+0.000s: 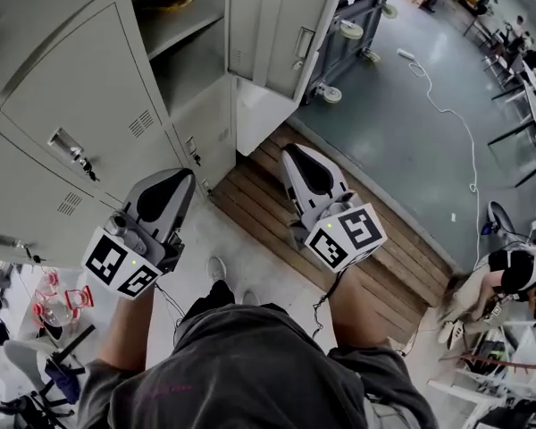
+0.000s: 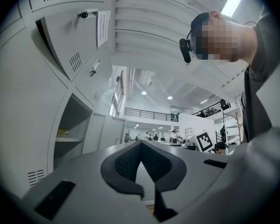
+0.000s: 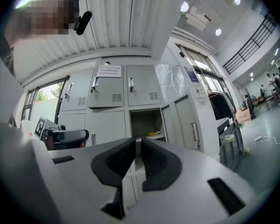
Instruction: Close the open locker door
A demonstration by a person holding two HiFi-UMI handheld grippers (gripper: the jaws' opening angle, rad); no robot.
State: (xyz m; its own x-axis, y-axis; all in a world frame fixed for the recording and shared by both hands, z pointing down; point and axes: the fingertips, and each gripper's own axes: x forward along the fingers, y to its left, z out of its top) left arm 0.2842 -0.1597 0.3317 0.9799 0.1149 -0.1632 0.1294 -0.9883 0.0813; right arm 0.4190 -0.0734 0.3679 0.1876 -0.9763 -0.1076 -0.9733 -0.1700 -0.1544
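White sheet (image 3: 109, 71), perhaps notice, near open locker (image 3: 142, 120)

Both forearms extended, left gripper (image 1: 184, 179) jaws touching at the tips, right gripper (image 1: 293, 153) jaws narrowly apart, both empty

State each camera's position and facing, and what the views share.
Head view: on the head, steeply down at lockers; shows forearms, torso, left gripper, right gripper.
Left gripper view: on that gripper, along the lockers toward the hall; shows its jaws, torso.
Right gripper view: on that gripper, facing the lockers; shows its jaws, left gripper.
Shared: the open locker.
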